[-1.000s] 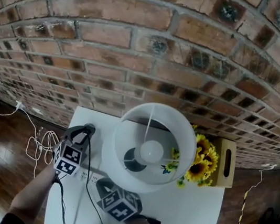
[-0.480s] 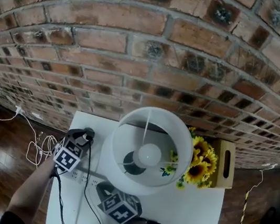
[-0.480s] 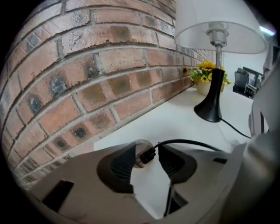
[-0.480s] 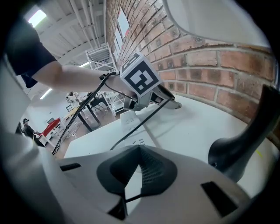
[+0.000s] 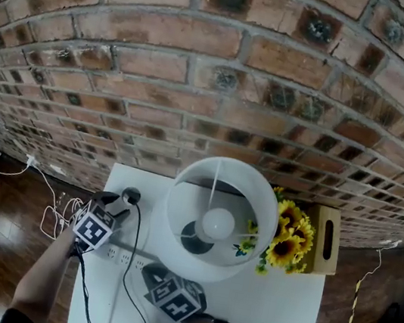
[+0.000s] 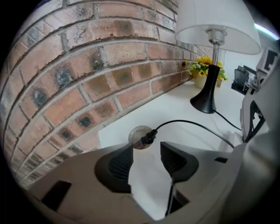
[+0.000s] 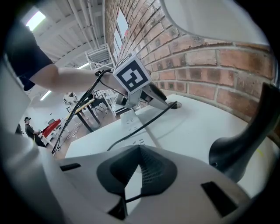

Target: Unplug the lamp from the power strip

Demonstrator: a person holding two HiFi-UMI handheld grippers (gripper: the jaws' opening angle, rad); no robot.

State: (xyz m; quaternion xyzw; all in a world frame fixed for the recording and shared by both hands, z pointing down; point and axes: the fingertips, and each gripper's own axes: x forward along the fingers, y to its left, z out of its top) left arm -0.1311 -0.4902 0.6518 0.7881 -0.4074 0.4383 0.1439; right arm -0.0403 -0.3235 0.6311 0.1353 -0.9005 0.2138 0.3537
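Left gripper (image 6: 146, 148): I see the jaws spread; they have just been opening, with nothing between the pads.
Plug (image 6: 146, 138): lying on the white table (image 5: 276, 315) just beyond those jaws, far left, out of the power strip (image 5: 125, 257).
Cord (image 6: 192, 124): runs right toward the lamp (image 5: 215, 220).
Right gripper (image 7: 139, 151): jaws pressed together, near side, just beside the strip.

A table lamp (image 5: 217, 217) with a wide white drum shade and slim black flared base stands upright on the white table (image 5: 276, 315). Its round black plug (image 5: 130, 195) lies loose by the table's back left corner, apart from the flat white power strip (image 5: 116, 254); the thin black cord (image 5: 132, 233) crosses that strip
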